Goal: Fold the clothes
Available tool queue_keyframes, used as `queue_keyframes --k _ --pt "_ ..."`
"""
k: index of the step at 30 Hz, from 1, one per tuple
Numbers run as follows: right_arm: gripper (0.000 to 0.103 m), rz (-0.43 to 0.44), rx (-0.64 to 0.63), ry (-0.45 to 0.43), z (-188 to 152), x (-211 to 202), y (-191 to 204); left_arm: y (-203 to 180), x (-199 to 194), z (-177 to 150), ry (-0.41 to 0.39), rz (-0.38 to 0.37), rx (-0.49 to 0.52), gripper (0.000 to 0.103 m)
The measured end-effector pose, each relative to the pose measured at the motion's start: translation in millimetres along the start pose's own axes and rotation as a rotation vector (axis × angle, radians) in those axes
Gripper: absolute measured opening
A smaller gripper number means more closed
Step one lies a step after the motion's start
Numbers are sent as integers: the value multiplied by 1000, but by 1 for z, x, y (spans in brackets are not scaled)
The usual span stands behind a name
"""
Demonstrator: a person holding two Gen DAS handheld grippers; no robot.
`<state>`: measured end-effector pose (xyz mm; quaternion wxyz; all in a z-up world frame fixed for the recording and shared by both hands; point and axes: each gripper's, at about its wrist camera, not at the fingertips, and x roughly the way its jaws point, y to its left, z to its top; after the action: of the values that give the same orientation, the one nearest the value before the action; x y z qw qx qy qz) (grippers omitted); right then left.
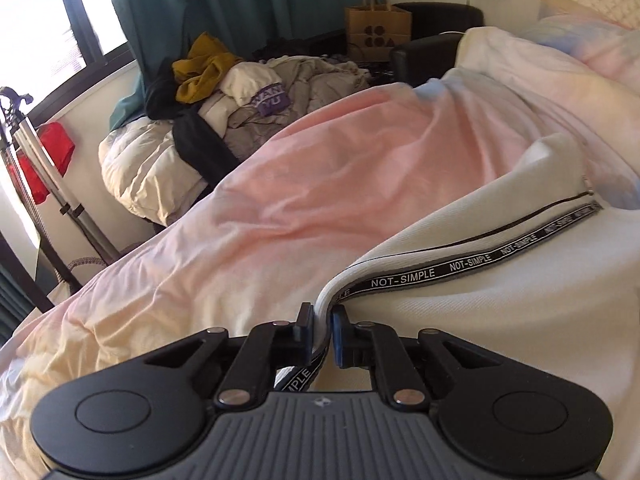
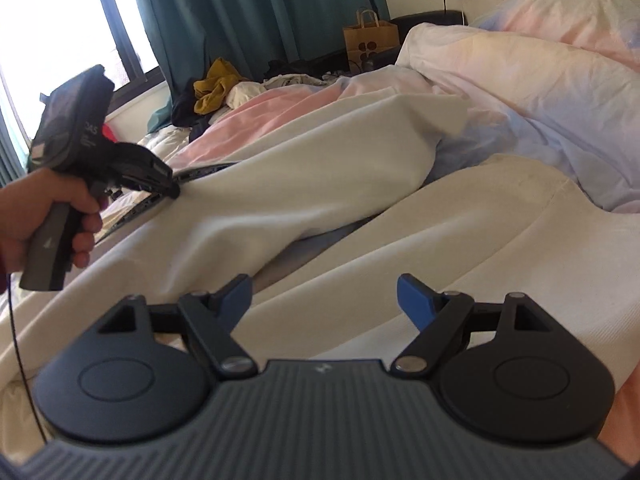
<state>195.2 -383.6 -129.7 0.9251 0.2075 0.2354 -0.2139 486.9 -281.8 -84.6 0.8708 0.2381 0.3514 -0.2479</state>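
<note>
A white garment (image 1: 500,300) with a black "NOT-SIMPLE" tape trim (image 1: 472,264) lies on the bed. My left gripper (image 1: 321,330) is shut on its trimmed edge, and the tape runs down between the fingers. The right wrist view shows that same left gripper (image 2: 170,190), held by a hand (image 2: 48,208), pinching the white garment (image 2: 320,176) at its left edge and lifting a fold. Low over the near part of the garment, my right gripper (image 2: 324,300) is open, with nothing between its blue pads (image 2: 414,300).
A pink and pale-blue duvet (image 1: 320,184) covers the bed. A heap of other clothes (image 1: 224,92) sits beyond the bed by the teal curtain (image 1: 240,4). A paper bag (image 1: 378,28) and a dark chair (image 1: 432,44) stand behind. A metal stand (image 1: 40,176) rises at the left.
</note>
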Motion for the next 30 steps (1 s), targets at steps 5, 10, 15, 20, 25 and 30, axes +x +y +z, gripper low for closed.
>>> queue_keyframes --k 5,10,15,20,25,30 --pt "81 -20 -67 -8 -7 10 7 12 14 -23 -51 -53 -60 12" --pt "81 -17 -114 -39 -6 7 14 41 -47 -43 -113 -146 -117 51" --pt "81 -16 -115 -51 -1 -4 14 105 -139 -97 -145 -171 -187 54" --pt "81 -3 -128 -34 0 -12 17 183 -200 -165 -35 -45 -167 61" --pt "81 4 -160 -22 -2 -16 24 235 -207 -228 120 -22 -104 65" --pt "81 -3 -187 8 -5 -11 32 239 -187 -257 140 -22 -157 30"
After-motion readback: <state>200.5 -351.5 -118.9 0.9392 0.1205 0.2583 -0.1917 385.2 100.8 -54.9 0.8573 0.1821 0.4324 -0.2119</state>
